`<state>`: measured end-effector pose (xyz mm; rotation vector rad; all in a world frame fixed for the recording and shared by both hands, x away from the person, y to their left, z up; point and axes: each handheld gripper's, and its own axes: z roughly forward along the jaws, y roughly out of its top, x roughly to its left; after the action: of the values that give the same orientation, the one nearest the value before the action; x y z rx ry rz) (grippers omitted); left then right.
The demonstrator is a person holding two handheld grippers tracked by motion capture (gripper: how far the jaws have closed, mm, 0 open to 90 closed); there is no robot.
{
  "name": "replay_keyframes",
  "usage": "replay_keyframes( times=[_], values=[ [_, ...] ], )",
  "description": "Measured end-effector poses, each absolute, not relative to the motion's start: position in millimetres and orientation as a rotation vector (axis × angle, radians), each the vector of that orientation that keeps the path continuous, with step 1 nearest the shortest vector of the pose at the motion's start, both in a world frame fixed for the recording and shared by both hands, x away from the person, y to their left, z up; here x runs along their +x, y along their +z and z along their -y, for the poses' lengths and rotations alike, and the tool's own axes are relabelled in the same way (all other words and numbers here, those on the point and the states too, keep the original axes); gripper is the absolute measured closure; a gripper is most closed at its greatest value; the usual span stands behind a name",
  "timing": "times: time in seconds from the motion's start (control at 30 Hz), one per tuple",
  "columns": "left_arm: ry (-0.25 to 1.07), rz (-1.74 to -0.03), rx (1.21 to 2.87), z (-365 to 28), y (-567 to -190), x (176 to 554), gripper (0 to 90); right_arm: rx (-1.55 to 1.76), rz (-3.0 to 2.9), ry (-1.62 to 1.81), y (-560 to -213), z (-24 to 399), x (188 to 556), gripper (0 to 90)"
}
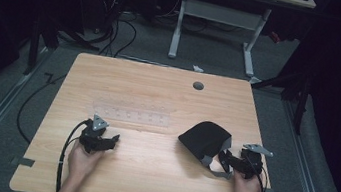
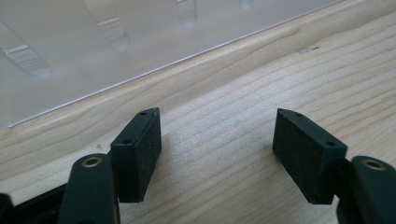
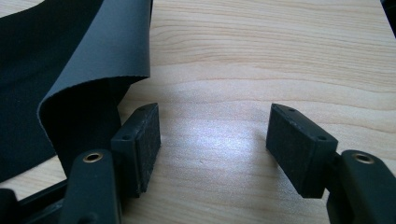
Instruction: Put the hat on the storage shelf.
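Right gripper rests low on the table, near edge, right side. Jaws stand wide apart with only bare wood between the pads; nothing held. Black mat lies just beside its left jaw, folded over on itself, grey underside showing at the curled edge.

Judgement: mat looks thin, light and limp, rubbery-backed fabric. It should bend, not lift flat; it may drag or unfold when pulled. Best hold is probably the raised curled edge nearest the right jaws, pinched across its thickness.

Left gripper sits at the near left, also wide open and empty. Just beyond it, mid-table, a clear plastic sheet lies flat.
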<state>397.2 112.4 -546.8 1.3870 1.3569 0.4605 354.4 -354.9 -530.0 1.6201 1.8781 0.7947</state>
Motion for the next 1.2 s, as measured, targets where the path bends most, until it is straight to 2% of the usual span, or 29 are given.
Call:
replay_keyframes(
  times=[0.67,0.77,1.03,1.2],
  values=[
    [0.461,-1.359,1.386,-112.4,-546.8,397.2,32.8,1.611,-1.896,0.803,-529.6,356.6,354.1,36.5],
    [0.461,-1.359,1.386,-112.4,-546.8,397.2,32.7,1.625,-1.893,0.793,-528.0,357.4,354.4,40.0],
    [0.464,-1.360,1.384,-112.1,-546.9,397.2,32.7,1.661,-1.875,0.818,-522.6,366.7,347.0,42.6],
    [0.465,-1.361,1.386,-112.0,-546.9,397.2,32.4,1.665,-1.875,0.928,-513.3,372.7,336.5,46.1]
  ],
)
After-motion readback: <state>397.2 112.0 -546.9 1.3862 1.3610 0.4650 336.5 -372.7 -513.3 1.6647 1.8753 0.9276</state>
